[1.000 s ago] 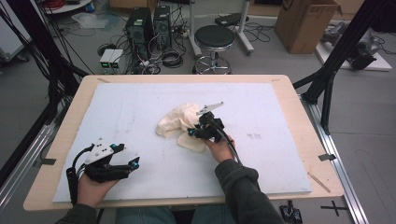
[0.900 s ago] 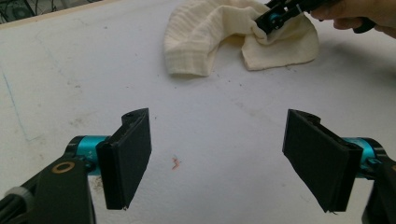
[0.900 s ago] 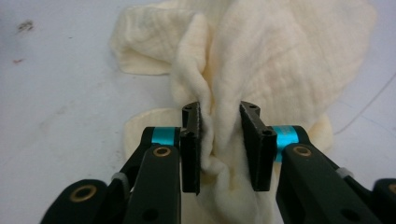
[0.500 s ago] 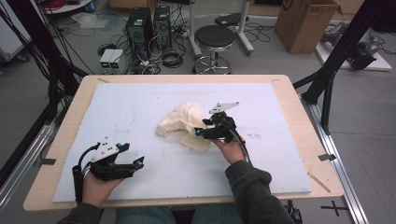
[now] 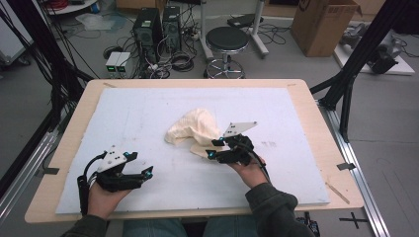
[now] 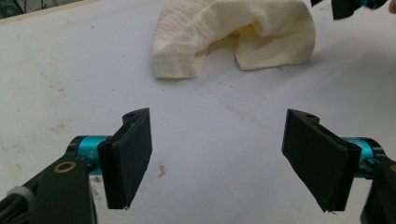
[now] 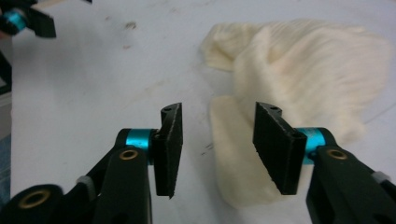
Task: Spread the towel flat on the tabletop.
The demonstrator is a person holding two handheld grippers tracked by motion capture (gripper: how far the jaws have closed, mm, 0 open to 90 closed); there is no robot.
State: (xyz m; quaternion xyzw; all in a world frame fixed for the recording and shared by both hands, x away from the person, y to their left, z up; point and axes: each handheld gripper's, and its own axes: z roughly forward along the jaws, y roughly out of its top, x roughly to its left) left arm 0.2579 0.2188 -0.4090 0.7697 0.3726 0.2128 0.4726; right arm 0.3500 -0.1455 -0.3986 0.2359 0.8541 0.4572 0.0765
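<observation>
Right gripper (image 7: 217, 149) is lining up on the cream cloth (image 7: 303, 79), jaws half-open and just been narrowing, a flap lying between them unpinched. Next it needs closing on that flap. Left gripper (image 6: 217, 158) is waiting with jaws wide, cloth well ahead.

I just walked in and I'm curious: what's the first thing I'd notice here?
A crumpled cream cloth lies mid-table on the white mat. The right claw sits at its near edge, jaws apart with a flap of cloth between them. The left claw rests wide open near the front-left corner, apart from the cloth.
</observation>
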